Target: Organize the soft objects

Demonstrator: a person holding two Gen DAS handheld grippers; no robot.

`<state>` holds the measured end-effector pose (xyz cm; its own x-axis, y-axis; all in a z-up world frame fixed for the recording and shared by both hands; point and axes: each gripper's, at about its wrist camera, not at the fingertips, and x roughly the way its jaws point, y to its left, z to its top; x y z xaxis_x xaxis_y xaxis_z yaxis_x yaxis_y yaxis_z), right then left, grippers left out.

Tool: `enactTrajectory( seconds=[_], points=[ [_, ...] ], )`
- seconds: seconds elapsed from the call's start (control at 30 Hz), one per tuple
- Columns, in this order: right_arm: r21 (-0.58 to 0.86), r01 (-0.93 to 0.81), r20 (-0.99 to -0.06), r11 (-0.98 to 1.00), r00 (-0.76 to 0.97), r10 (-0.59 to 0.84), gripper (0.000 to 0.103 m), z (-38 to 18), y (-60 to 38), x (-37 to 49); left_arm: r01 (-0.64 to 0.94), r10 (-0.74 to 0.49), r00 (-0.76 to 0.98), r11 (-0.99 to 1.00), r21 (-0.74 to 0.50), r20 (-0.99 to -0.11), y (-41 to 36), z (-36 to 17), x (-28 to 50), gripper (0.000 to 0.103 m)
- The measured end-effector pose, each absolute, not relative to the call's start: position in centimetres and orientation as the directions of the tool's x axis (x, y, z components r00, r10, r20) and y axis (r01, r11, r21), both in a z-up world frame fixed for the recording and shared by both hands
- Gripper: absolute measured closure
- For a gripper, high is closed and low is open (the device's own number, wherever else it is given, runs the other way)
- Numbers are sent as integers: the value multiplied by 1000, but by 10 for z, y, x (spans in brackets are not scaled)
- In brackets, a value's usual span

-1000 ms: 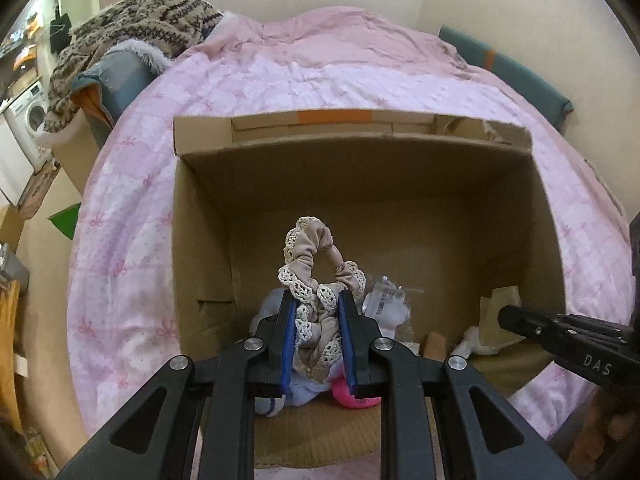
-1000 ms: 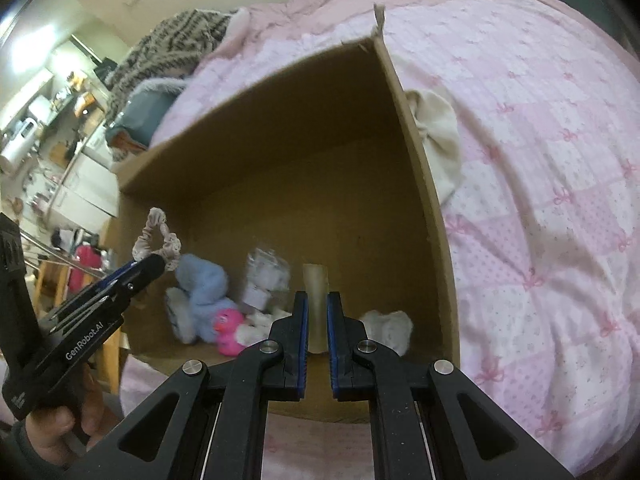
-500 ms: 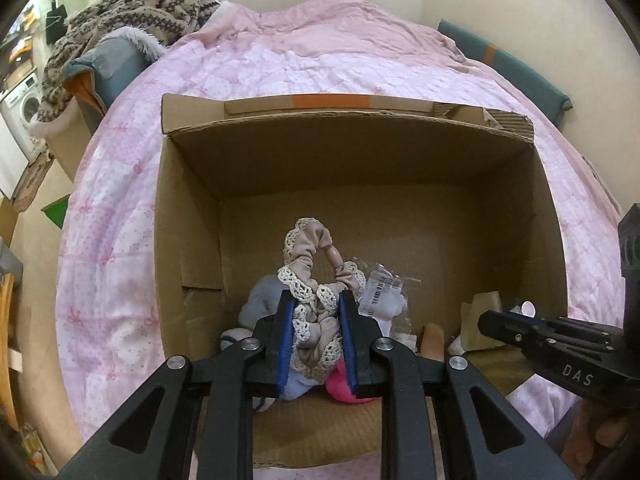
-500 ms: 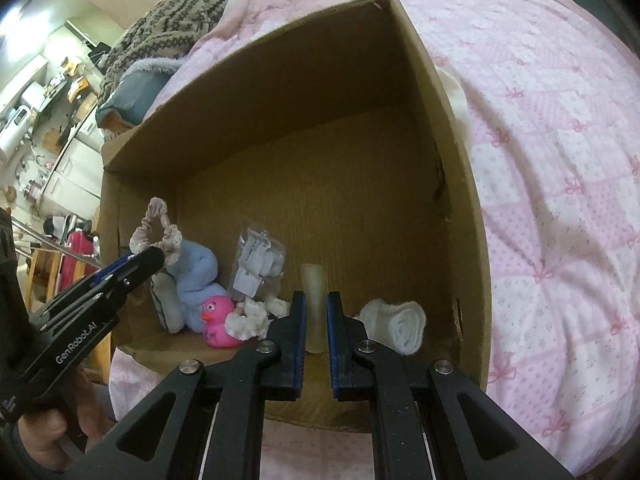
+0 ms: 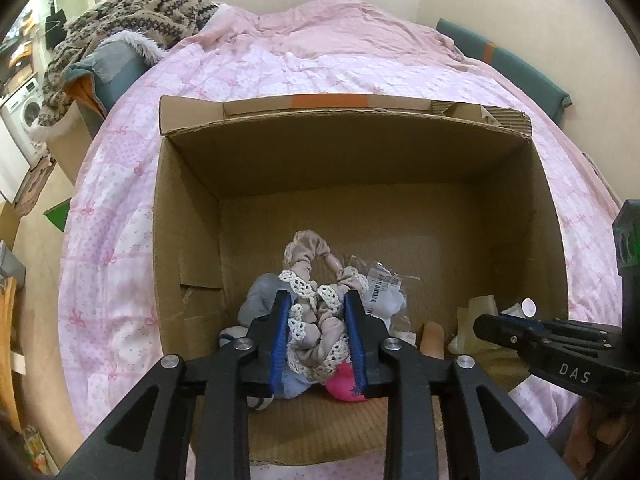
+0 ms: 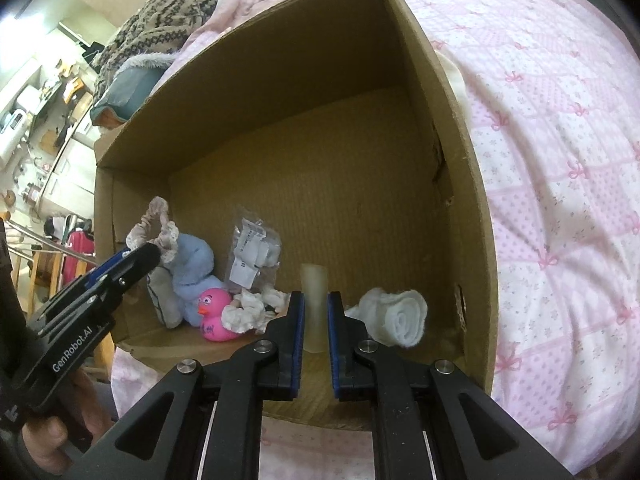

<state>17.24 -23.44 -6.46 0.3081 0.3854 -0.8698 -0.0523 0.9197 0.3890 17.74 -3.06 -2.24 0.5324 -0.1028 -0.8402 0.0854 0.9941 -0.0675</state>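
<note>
Inside the cardboard box [image 5: 188,240] on the pink bed [image 5: 116,208], the left tool [image 5: 316,300] was clenched on the lace-trimmed scrunchie [image 5: 316,308], held just above the blue plush [image 6: 192,268] and pink duck [image 6: 214,314], probably to drop it among the gathered soft things; further right lay a bagged item [image 6: 252,252] and a rolled white cloth [image 6: 400,316], while the right tool [image 6: 316,308] hovered with jaws slightly parted, gripping nothing, a pale tube [image 6: 315,304] seen behind its gap
</note>
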Motion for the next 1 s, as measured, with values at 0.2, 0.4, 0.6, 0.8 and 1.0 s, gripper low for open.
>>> enactTrajectory(
  seconds=[0.2,0.4,0.6,0.8,1.0],
  points=[
    [421,-49,-858,906,302,415,80,-64,-237,172,89,-110,541,993,-73,-834,-32,-19,174,51],
    [460,-41,-839,887,307,450,78,-62,-241,173,84,-113,545,993,-79,-831,-31,-16,173,46],
    [522,-57,-786,851,356,506,46,-49,-246,171,57,-95,577,995,-76,-811,-25,-4,170,46],
    [511,-138,-735,848,441,515,33,-20,-242,159,12,-39,639,999,-41,-768,-19,17,156,46],
    [470,-169,-712,866,508,485,28,5,-243,144,3,-21,672,1000,-26,-740,-13,35,142,42]
  ],
)
